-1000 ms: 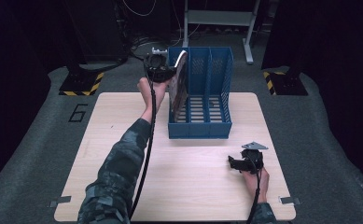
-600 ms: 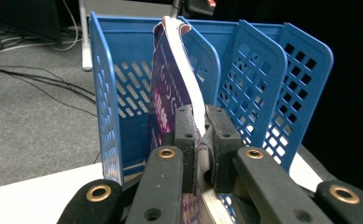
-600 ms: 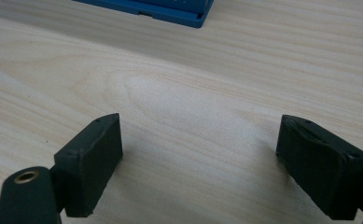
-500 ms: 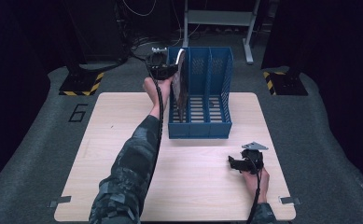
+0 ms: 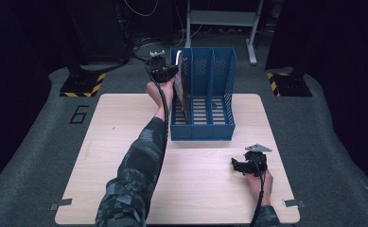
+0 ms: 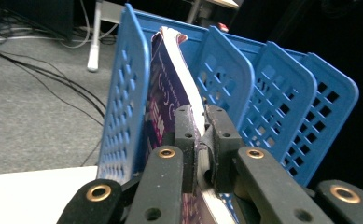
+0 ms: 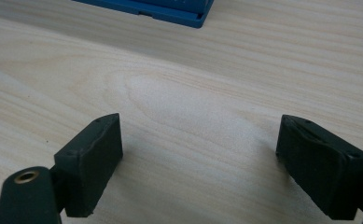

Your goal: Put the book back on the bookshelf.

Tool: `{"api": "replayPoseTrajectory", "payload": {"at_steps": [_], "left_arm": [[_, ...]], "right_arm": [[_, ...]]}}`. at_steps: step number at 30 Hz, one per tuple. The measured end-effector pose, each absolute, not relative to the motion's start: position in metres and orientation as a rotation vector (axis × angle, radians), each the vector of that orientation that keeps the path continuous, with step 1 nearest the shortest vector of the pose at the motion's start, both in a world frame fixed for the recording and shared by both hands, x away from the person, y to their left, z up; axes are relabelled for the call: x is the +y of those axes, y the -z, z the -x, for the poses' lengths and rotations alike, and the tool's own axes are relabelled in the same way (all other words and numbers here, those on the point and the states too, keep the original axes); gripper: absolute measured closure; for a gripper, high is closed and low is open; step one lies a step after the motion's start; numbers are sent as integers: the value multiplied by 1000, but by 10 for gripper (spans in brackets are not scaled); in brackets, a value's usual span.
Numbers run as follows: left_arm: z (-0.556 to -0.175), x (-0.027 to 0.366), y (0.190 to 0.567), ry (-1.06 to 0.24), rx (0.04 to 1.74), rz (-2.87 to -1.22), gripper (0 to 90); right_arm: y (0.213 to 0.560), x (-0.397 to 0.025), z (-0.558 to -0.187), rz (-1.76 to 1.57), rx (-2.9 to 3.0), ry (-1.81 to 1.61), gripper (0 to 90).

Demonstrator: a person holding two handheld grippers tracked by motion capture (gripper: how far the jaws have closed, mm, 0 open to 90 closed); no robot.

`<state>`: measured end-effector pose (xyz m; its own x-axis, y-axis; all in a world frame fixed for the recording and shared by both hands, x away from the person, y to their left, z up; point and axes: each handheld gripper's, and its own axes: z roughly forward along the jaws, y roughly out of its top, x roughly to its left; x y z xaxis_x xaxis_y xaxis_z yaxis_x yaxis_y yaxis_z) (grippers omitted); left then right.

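Observation:
A blue file rack (image 5: 210, 90) with three slots stands at the far middle of the wooden table (image 5: 101, 156). A thin book with a purple cover (image 5: 182, 87) stands tilted in the rack's leftmost slot. My left gripper (image 5: 172, 71) is shut on the book's upper edge, above the rack's left wall. In the left gripper view the jaws pinch the book (image 6: 167, 100) between the blue dividers (image 6: 226, 74). My right gripper (image 5: 238, 166) rests low over the table near the front right, open, with bare wood between its fingers (image 7: 93, 161).
Grey carpet surrounds the table. Black stands with yellow-striped bases (image 5: 80, 85) sit at the far left and far right. A white metal frame (image 5: 219, 19) and cables lie behind the rack. The rack's front corner (image 7: 170, 11) lies ahead of my right gripper.
My left gripper and the book have shifted slightly right and deeper into the leftmost slot, the book standing more upright. The right gripper has not moved.

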<state>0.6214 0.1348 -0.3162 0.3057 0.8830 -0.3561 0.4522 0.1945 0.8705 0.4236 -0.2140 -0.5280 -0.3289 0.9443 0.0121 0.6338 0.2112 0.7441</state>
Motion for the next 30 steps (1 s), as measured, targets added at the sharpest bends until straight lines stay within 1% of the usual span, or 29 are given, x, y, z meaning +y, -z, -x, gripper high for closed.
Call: {"api": "replayPoseTrajectory", "payload": {"at_steps": [4, 7, 8, 12, 15, 17, 20, 21, 26, 30], "left_arm": [[-622, 143, 318, -460, 1310, -1421, 793], [-619, 148, 317, -489, 1290, -1408, 745], [-617, 148, 315, -487, 1275, -1419, 745], [-611, 147, 305, -512, 1207, -1481, 621], [-604, 145, 298, -536, 1141, -1548, 550], [-599, 143, 294, -579, 1101, -1566, 518], [-592, 142, 287, -573, 1052, -1614, 446], [-589, 142, 286, -578, 1037, -1625, 427], [-573, 145, 280, -547, 962, -1683, 390], [-559, 151, 279, -532, 925, -1731, 313]], "right_arm": [[528, -214, -424, -1460, 2042, -922, 142], [528, -214, -424, -1460, 2042, -922, 142], [528, -214, -424, -1460, 2042, -922, 142], [528, -214, -424, -1460, 2042, -922, 142], [528, -214, -424, -1460, 2043, -921, 142], [528, -214, -424, -1459, 2043, -922, 142], [528, -214, -424, -1460, 2042, -922, 142], [528, -214, -424, -1459, 2043, -921, 142], [528, -214, -424, -1460, 2040, -921, 142], [528, -214, -424, -1460, 2040, -921, 142]]}}
